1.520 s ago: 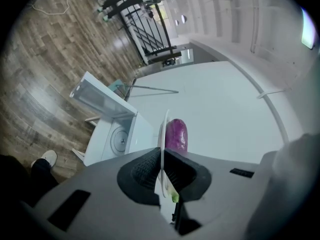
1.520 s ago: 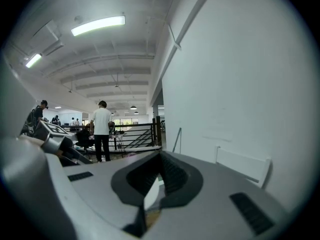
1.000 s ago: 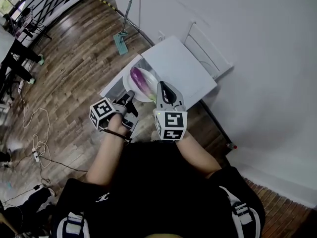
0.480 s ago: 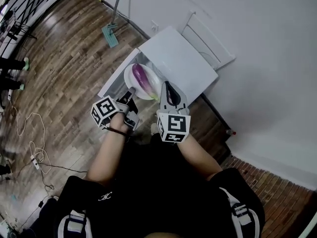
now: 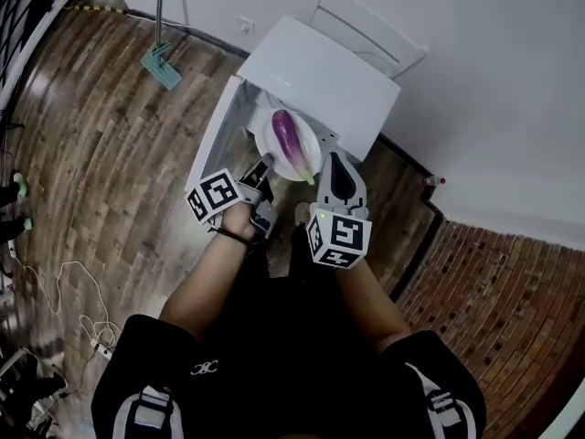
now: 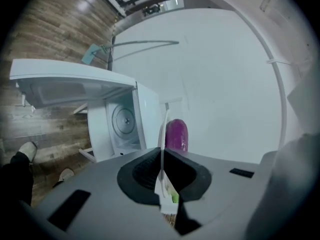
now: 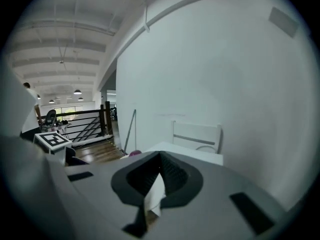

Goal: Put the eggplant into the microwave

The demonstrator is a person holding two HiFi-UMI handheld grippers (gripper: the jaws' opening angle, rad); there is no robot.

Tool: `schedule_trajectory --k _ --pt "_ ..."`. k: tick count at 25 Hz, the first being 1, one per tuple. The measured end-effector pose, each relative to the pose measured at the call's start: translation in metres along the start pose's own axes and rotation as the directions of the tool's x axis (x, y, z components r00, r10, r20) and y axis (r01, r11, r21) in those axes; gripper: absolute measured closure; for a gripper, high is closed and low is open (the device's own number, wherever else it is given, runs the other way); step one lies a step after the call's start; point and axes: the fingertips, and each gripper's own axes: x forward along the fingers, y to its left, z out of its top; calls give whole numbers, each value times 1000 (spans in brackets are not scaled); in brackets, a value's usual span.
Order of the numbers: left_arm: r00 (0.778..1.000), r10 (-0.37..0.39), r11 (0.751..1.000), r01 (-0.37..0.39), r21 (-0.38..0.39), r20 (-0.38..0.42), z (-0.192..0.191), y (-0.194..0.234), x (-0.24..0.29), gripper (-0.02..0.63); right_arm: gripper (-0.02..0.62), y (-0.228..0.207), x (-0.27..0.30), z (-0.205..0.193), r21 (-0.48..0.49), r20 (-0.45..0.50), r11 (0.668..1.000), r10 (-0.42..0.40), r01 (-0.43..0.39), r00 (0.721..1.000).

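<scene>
- The eggplant (image 5: 288,136) lies along the middle of a white plate (image 5: 271,141), held just in front of the microwave (image 5: 320,85) and not yet inside it.
- The left gripper (image 5: 260,171) is clenched on the plate's near-left rim, and the right gripper (image 5: 332,161) is clamped on its near-right rim.
- The door (image 5: 213,140) stands open, and the turntable (image 6: 123,120) looks bare.
- Left to do, I'd say: slide the plate into the cavity, set it down and let go.

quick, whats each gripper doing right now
Left gripper: shut on the plate rim.
Right gripper: shut on the same plate's rim.
</scene>
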Motion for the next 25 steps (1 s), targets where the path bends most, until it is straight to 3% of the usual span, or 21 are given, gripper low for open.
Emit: schedule_trajectory --k 6,10,16,21,25 --pt "999 38 998 -39 -45 -31 -8 49 16 586 583 -3 -16 -59 17 -75 998 -59 60 995" --pt "999 52 997 -52 -49 6 -13 79 30 586 583 -14 -21 -82 44 -46 995 -82 84 996" --pt "993 60 990 -46 -132 100 -21 123 55 586 583 -26 -13 -125 31 -26 999 -32 33 999" --pt "993 72 994 -63 -91 99 -10 159 82 586 583 -26 22 -182 18 -42 1000 22 -22 999" --pt "996 34 997 -29 -66 85 6 187 115 586 583 -25 61 -214 56 10 996 75 -75 997"
